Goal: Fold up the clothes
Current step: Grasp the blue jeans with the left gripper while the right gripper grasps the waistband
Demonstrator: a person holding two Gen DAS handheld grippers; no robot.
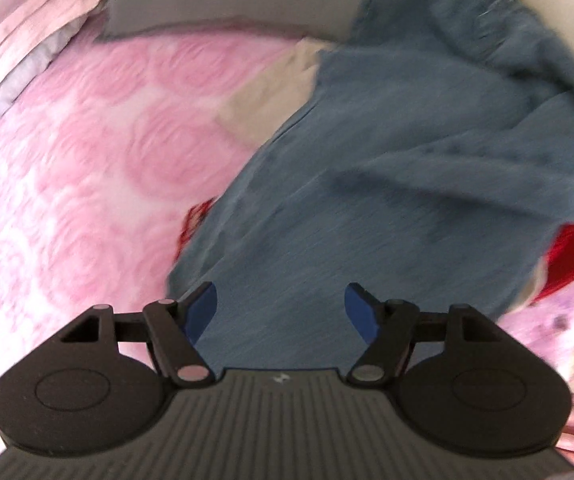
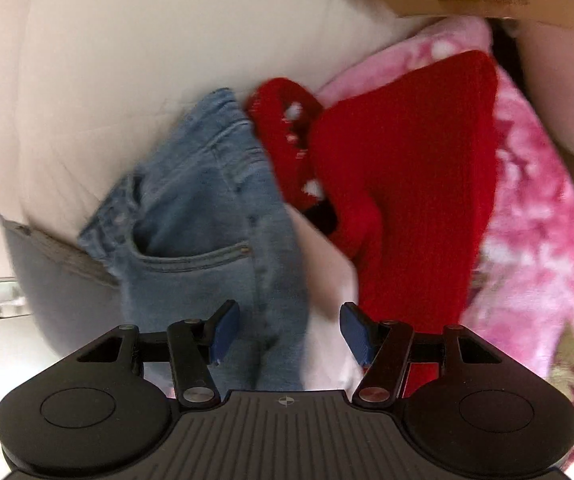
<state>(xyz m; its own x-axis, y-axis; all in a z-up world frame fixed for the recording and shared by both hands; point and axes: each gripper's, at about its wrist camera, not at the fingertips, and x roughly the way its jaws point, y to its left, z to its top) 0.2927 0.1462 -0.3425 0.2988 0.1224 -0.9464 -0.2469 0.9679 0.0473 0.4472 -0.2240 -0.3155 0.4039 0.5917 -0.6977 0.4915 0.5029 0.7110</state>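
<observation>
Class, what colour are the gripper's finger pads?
Blue pads, clearest in the right wrist view.

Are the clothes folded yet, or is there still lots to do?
Nothing looks folded yet. The blue jeans lie rumpled on the pink bedspread, and the red sweater sits bunched beside them. Nothing is in hand: the left claw and right claw are both open and empty. So nearly all the folding is left.
</observation>
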